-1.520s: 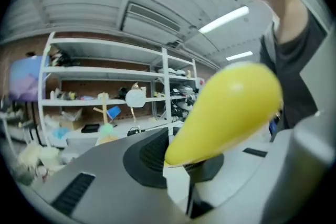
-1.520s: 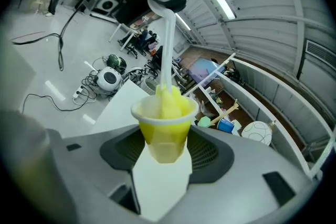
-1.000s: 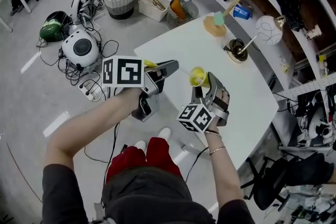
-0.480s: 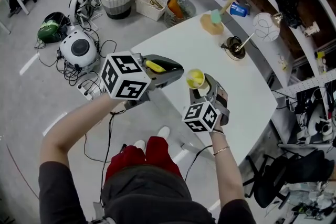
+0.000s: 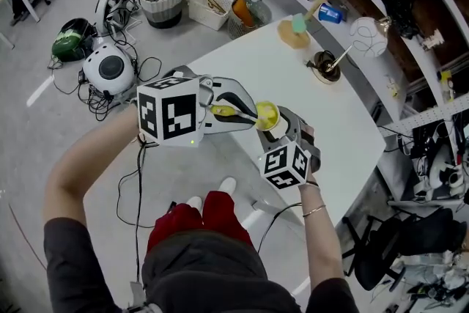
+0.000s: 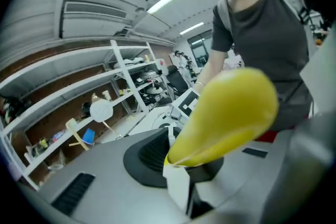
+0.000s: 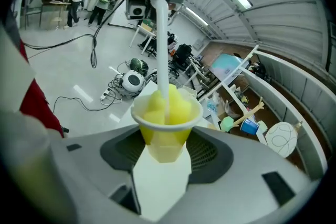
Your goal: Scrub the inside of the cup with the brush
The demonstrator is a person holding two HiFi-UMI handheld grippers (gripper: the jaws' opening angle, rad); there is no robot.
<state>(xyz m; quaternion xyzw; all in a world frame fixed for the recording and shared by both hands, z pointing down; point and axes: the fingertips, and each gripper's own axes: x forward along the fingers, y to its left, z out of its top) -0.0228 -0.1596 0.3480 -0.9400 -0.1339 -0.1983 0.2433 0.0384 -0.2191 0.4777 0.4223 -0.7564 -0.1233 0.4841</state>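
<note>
Where cables [image 5: 150,67] litter floor [image 5: 44,124], table [image 5: 293,80] stands

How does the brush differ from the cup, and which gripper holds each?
The brush is a long thin white stem with a yellow handle; the cup is short and wide. The left gripper holds the brush, the right gripper the cup. The brush's sponge head sits inside the cup. Both show yellow.
</note>
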